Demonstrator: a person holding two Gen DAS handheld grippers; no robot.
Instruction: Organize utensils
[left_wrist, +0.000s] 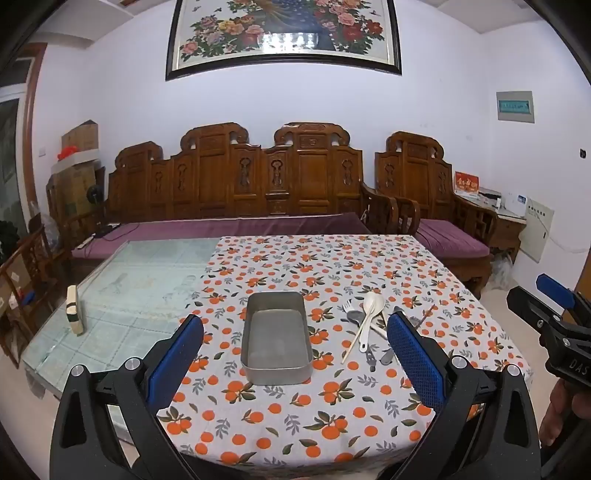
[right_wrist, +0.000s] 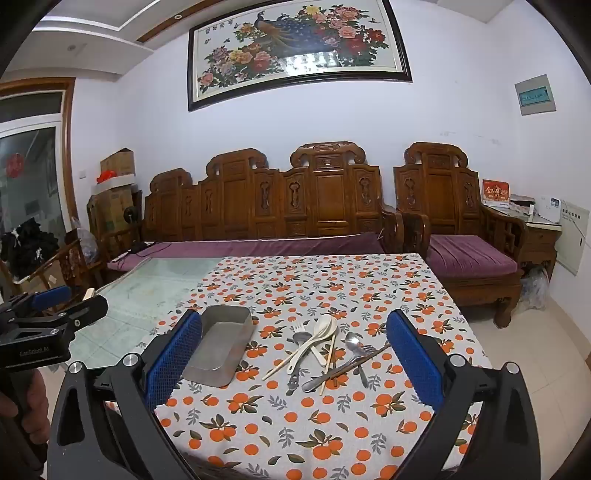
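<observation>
An empty rectangular metal tin (left_wrist: 275, 338) (right_wrist: 221, 345) sits on the orange-print tablecloth (left_wrist: 332, 417). To its right lies a loose pile of utensils (right_wrist: 325, 352) (left_wrist: 369, 325): white plastic spoons (right_wrist: 319, 332), a fork, metal spoons (right_wrist: 352, 341), chopsticks. My left gripper (left_wrist: 295, 354) hovers in front of the tin, open and empty, its blue pads (left_wrist: 175, 360) framing the tin. My right gripper (right_wrist: 293, 358) is open and empty too, with the pile lying between its pads (right_wrist: 413, 356) farther out. Each gripper also shows at the edge of the other's view: the right gripper (left_wrist: 554, 325), the left gripper (right_wrist: 48, 314).
The cloth covers the right part of a glass-topped table (left_wrist: 122, 295). A small boxy object (left_wrist: 75, 310) stands on the bare glass at left. A carved wooden sofa (left_wrist: 236, 184) and armchair (right_wrist: 461, 229) line the wall behind. A person's hand (right_wrist: 22, 402) holds the left gripper's handle.
</observation>
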